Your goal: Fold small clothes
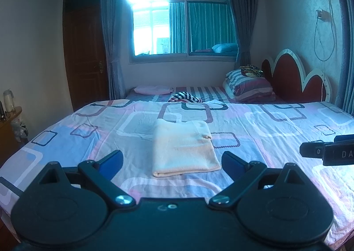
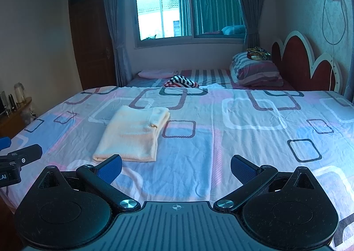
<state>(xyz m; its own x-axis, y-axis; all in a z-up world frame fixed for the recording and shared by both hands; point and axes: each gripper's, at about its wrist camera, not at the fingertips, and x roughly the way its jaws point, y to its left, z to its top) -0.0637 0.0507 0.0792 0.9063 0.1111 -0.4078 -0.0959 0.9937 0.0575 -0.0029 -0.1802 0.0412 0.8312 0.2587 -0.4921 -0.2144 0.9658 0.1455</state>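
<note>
Both grippers hover level above the bed [image 1: 276,118], jaws spread wide, holding nothing: left gripper [image 1: 171,160], right gripper [image 2: 176,168]. Folded cream cloth [image 1: 184,148] lies at 12 o'clock from the left gripper.

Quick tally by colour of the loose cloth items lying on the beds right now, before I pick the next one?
Cream, folded garment: 1
Pink cloth: 1
Dark-and-white striped garment: 1
Striped pillow: 1
Total: 4
Both hand-held grippers are open, holding nothing.
</note>
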